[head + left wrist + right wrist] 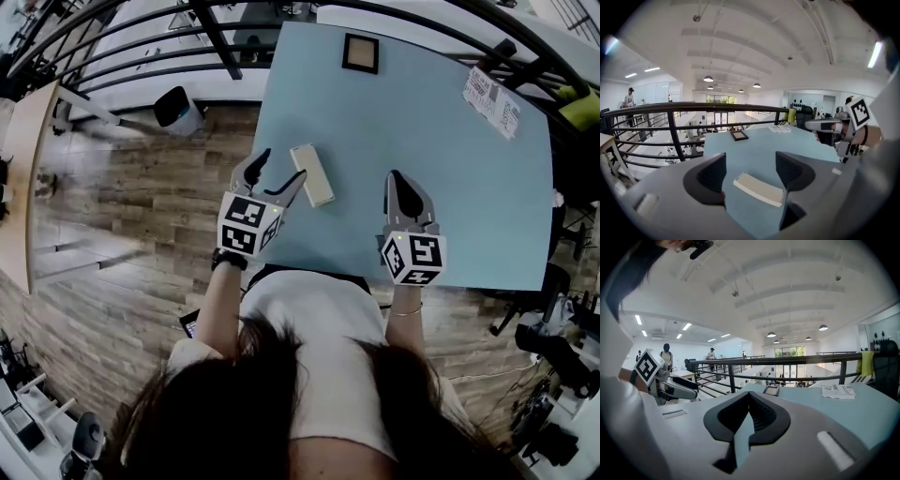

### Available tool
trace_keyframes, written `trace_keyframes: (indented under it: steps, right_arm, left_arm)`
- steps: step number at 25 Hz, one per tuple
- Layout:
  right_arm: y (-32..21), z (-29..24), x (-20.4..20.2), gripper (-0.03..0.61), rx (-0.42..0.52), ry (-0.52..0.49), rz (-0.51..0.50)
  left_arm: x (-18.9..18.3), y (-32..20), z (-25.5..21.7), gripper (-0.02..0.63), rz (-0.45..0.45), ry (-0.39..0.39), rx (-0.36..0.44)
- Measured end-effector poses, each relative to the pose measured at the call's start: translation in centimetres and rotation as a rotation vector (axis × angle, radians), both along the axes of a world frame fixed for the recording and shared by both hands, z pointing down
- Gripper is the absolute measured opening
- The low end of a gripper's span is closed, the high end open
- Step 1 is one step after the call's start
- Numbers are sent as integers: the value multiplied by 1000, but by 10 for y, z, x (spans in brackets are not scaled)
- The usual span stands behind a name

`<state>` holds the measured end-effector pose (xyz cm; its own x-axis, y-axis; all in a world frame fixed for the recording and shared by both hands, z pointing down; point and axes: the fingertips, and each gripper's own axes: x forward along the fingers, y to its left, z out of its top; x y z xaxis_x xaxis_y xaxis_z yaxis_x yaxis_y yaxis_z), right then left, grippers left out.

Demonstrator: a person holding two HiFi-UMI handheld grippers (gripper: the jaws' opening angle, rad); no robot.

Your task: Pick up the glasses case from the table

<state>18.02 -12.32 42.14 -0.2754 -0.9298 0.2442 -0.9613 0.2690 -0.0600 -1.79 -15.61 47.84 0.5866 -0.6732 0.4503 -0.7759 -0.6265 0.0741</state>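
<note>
nothing lifted yet: the flat cream rectangular glasses case [312, 174] lies on the pale blue worktop [450, 187], near left, between the wide jaws of my left gripper [750, 163], not yet clamped. my right gripper [749, 399] is closed and empty. closing and lifting remain.

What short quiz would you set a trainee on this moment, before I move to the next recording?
1. True or false: the cream rectangular glasses case lies flat on the light blue table.
2. Which gripper's jaws stand apart? A) left gripper B) right gripper C) both
3. What lies between the left gripper's jaws?

Key: 1 true; 2 A, since the right gripper's jaws are together on nothing; 3 the glasses case, not yet gripped.
</note>
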Motion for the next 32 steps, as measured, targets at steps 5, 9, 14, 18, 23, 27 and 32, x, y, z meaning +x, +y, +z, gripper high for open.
trace_keyframes:
  steps: [5,9,14,18,23,27,32]
  right_arm:
    - [-1,1,1,3,-4,4,21]
    - [-1,2,-2,3,-11,7,29]
    - [-1,7,-2,3,-26,8,41]
    - [2,12,4,3,-46,3,71]
    - [8,20,11,3,-73,4,106]
    - [14,23,20,3,-84,0,138]
    - [21,29,31,3,-97,-1,176]
  left_arm:
    - [6,-6,8,368,75,-55,-10]
    - [9,-8,18,380,143,-114,-19]
    - [18,-9,22,387,204,-138,-38]
    - [30,-9,33,388,293,-190,-43]
    - [43,-5,52,390,433,-258,-51]
    - [49,-5,66,400,531,-316,-63]
    - [56,-6,82,414,648,-396,-68]
